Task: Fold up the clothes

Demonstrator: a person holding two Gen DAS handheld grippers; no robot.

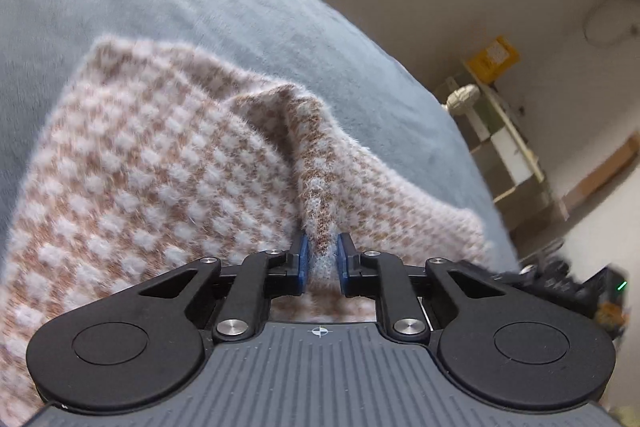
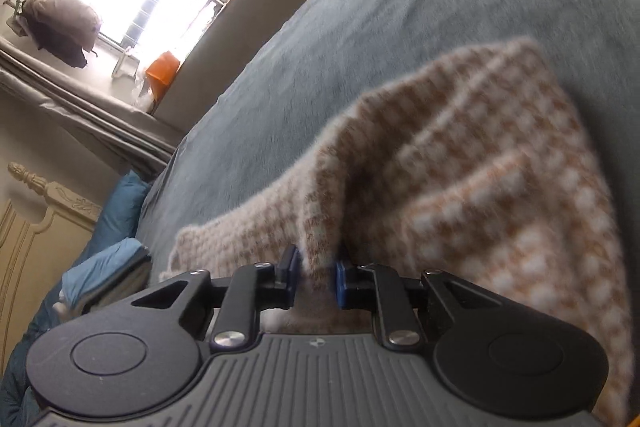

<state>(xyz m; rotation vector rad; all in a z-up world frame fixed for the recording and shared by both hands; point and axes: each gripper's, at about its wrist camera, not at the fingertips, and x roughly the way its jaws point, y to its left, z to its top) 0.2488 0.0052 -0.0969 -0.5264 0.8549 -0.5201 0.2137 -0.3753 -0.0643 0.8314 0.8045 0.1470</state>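
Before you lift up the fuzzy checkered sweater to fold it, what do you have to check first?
1. Left gripper pinching the sweater: ok, a ridge of knit sits squeezed between the blue pads.
2. Right gripper pinching the sweater: ok, a fold of knit is caught between its pads.
3. Both grips on the same garment: ok, same brown and white checks in both views.
4. Room on the grey bedcover beyond the sweater: ok, bare cover shows there.
5. Only one layer caught in each grip: cannot tell, the fabric is bunched.
6. Far edge of the sweater lying flat: not ok, it is rumpled.
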